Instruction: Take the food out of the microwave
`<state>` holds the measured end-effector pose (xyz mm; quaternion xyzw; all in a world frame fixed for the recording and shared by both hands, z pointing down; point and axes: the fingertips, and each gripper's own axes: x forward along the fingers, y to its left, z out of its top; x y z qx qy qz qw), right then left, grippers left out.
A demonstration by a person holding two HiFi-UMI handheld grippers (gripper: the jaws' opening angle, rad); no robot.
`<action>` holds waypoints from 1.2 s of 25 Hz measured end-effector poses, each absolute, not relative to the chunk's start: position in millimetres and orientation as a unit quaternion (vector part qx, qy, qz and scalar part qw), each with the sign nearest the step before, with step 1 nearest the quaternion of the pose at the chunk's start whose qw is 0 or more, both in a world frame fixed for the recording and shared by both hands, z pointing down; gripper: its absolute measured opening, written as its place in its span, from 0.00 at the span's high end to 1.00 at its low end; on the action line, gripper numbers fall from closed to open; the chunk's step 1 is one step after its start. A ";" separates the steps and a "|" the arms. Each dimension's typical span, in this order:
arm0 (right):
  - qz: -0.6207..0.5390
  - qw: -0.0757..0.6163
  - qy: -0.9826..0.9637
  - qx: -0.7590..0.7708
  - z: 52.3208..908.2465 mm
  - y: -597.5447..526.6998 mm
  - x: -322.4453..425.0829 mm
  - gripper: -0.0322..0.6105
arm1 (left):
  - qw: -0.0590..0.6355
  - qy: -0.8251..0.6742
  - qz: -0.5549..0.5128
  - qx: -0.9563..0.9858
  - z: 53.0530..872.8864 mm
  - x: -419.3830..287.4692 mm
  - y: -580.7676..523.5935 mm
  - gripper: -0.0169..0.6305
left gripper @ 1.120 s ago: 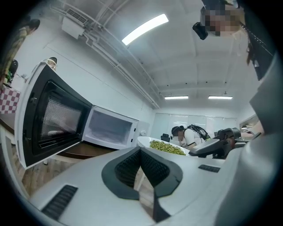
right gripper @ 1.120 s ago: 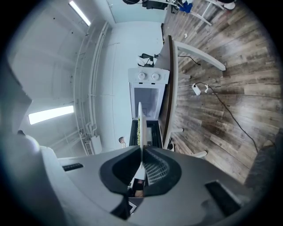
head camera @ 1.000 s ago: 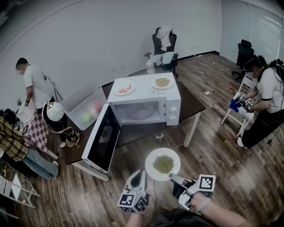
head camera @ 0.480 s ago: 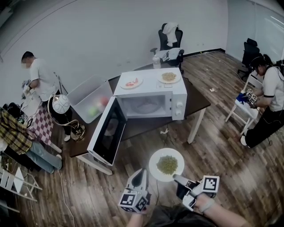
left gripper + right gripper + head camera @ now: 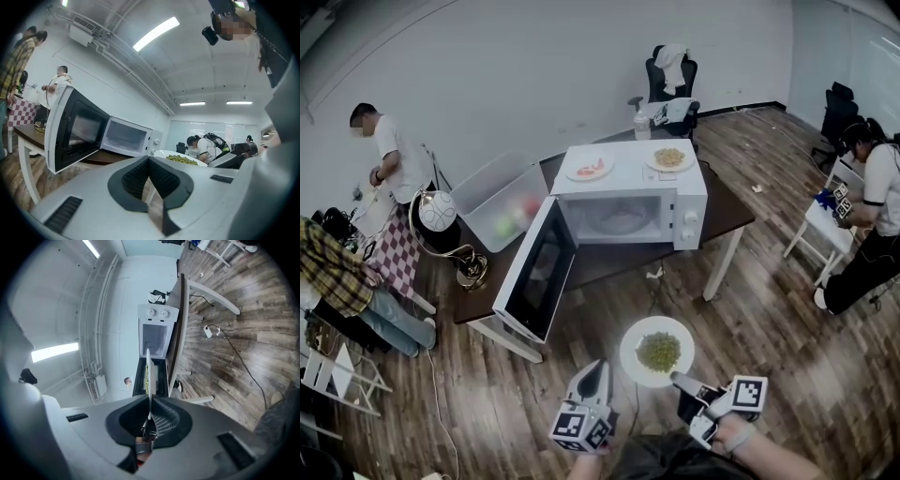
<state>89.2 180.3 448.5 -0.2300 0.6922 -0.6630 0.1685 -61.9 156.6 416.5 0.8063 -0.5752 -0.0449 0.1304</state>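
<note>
— Holding anything on your right side?
— Yes, my right gripper is clenched on the rim of the white plate of green food. It's out of the microwave oven, over the wood floor at 6 o'clock from it
— And the left?
— My left gripper has its jaws together on nothing, at 8 o'clock of the plate and apart from it. The oven door hangs wide open at the oven's 8 o'clock
</note>
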 end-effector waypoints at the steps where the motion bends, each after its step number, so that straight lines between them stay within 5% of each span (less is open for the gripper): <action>1: -0.663 0.170 0.693 -0.229 448.8 180.2 89.0 0.93 | 0.131 -0.577 -0.045 0.805 416.4 -63.0 157.6 0.97; 30: -0.671 0.184 0.681 -0.227 462.6 205.0 127.2 0.93 | 0.138 -0.582 -0.044 0.800 429.7 -31.6 194.5 0.97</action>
